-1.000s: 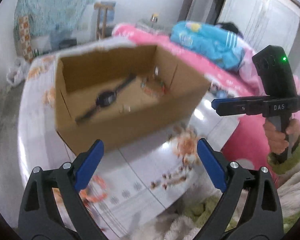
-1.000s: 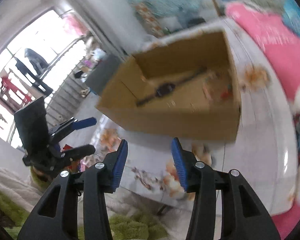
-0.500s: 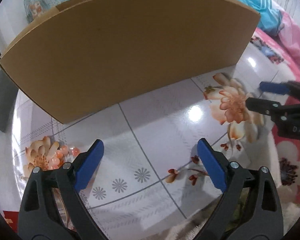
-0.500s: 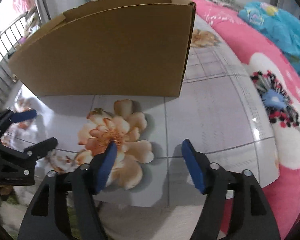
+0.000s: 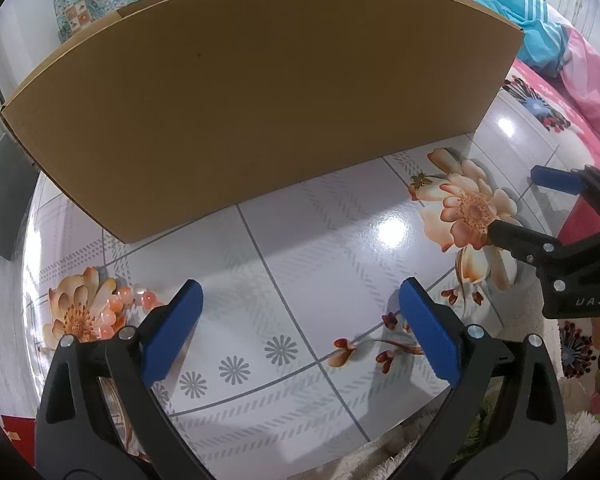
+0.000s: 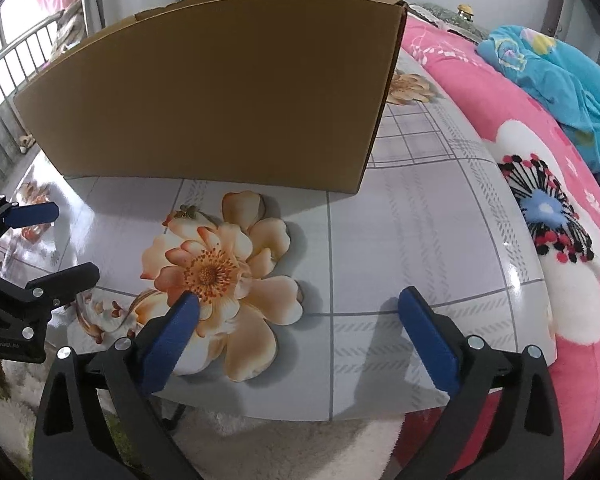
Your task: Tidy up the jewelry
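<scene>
A brown cardboard box [image 5: 260, 96] stands on the flowered table [image 5: 308, 248]; only its near outer wall shows, also in the right wrist view [image 6: 220, 92]. Its inside is hidden. A pink bead bracelet [image 5: 130, 302] lies on the table by my left gripper's left finger. A small gold piece [image 5: 420, 181] lies near the box's front, also in the right wrist view [image 6: 186, 212]. My left gripper [image 5: 300, 336] is open and empty, low over the table. My right gripper [image 6: 296, 330] is open and empty, near the table's front edge.
A pink flowered blanket [image 6: 540, 168] and blue cloth [image 6: 548, 64] lie on the bed to the right. A dark flat object [image 5: 4, 196] sits at the table's left. A fluffy rug [image 6: 260, 448] lies below the table's front edge. Window bars [image 6: 4, 72] are far left.
Both grippers dropped from above the box to table level in front of it, hiding the watch and bracelet inside. The right gripper has opened wider. In the last half second the views barely shifted.
</scene>
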The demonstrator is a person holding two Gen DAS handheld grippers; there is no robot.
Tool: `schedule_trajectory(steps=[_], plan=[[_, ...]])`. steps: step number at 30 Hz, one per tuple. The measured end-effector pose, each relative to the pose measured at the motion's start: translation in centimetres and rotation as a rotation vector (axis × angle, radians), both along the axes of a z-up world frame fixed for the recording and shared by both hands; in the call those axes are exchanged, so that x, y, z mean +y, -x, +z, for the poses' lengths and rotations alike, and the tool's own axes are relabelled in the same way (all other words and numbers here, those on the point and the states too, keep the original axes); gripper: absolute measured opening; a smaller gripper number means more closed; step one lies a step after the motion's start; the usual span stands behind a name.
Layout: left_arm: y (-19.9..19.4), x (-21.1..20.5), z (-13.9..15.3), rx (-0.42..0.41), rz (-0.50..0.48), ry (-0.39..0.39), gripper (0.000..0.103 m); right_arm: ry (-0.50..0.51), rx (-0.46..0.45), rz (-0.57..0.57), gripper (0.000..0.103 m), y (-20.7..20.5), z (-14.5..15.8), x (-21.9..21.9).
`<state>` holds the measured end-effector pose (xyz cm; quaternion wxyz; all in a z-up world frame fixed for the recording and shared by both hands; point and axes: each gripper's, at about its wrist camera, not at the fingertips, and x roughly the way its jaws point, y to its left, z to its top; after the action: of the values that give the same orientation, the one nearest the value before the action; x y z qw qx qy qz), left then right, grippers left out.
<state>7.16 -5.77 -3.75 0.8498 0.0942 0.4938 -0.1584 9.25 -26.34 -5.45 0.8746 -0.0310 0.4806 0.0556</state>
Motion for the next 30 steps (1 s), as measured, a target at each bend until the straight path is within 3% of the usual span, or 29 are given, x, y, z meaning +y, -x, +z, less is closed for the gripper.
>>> schedule_trajectory(steps=[30], plan=[[0.15, 0.04, -0.05, -0.003, 0.000, 0.001, 0.095, -0.003, -0.002, -0.005, 0.097, -0.08, -0.17, -0.20]])
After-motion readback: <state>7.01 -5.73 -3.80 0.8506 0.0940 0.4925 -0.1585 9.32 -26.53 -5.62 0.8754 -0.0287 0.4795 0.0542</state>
